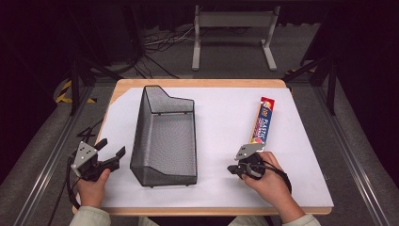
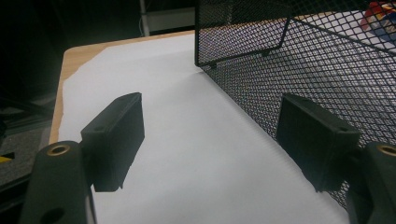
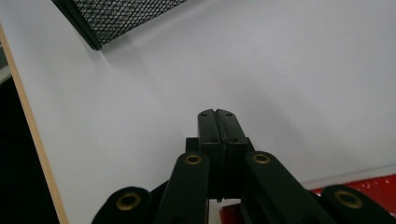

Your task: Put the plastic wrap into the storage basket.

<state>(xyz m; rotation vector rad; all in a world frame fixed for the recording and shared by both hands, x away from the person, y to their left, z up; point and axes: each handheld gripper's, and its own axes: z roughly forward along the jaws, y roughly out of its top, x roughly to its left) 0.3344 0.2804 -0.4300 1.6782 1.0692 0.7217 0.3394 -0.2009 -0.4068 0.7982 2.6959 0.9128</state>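
Note:
A black wire-mesh basket (image 1: 141, 123) stands empty in the middle of the white-covered table (image 1: 221, 188). To its right lies a long plastic-wrap box (image 1: 262, 120), running away from me. My left gripper (image 1: 112, 147) is open just left of the basket's near corner, holding nothing. In the left gripper view the jaws (image 2: 212, 105) stand wide apart, and the basket's mesh wall (image 2: 303, 60) is close to the right one. My right gripper (image 1: 231, 169) is shut and empty, beside the box's near end and pointing left. The right gripper view has the closed tips (image 3: 217, 113) over bare white sheet, with the red box (image 3: 373, 184) at the bottom right.
The table's wooden edge (image 1: 197, 83) borders the white sheet. Beyond the far side, a grey metal stand (image 1: 233, 21) and cables lie on the floor. Bare sheet lies between basket and box. The basket's corner (image 3: 98, 28) is at the top left of the right gripper view.

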